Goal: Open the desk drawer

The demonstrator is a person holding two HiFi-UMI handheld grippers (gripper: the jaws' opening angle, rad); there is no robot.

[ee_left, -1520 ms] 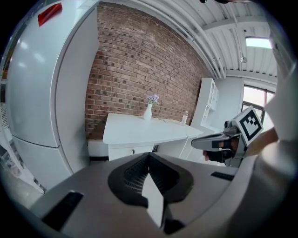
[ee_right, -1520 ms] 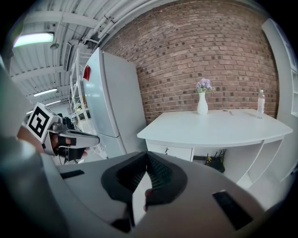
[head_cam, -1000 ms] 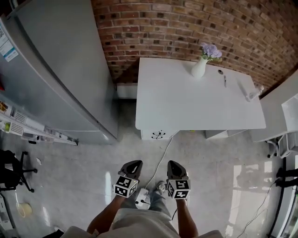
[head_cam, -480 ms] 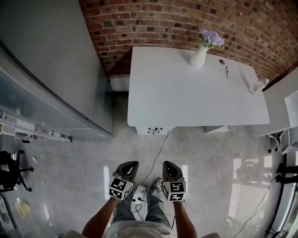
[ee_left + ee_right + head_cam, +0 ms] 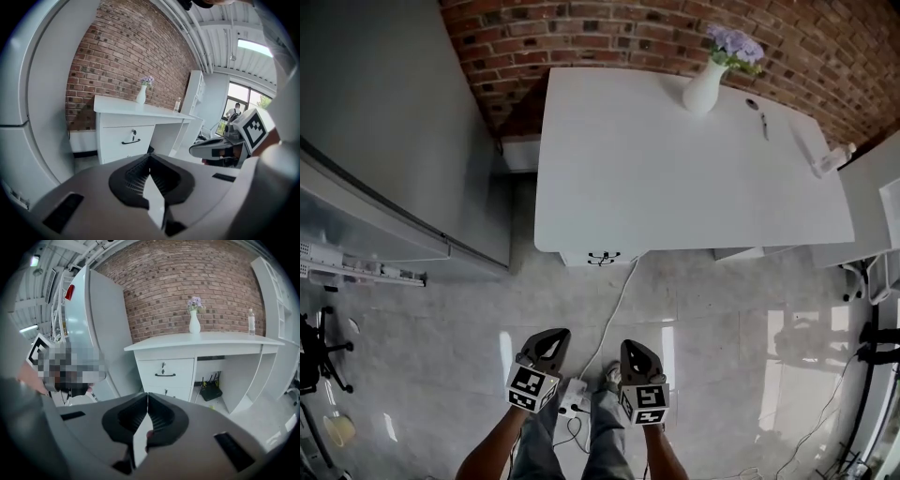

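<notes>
Drawer [image 5: 165, 369], closed and far ahead, shows in both gripper views; in my head view the desktop [image 5: 675, 159] nearly hides it. My left gripper [image 5: 547, 345] and right gripper [image 5: 636, 352] are clamped shut, empty.

You face the desk [image 5: 675, 169], backed against the brick wall [image 5: 609, 37], with the tall cabinet [image 5: 384, 141] to its left, the vase [image 5: 703, 89] on its rear edge and the drawer [image 5: 602, 258] under its left end.

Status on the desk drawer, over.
Left claw shut, empty; right claw shut, empty. Top desk drawer closed, untouched. White cable on floor between.
</notes>
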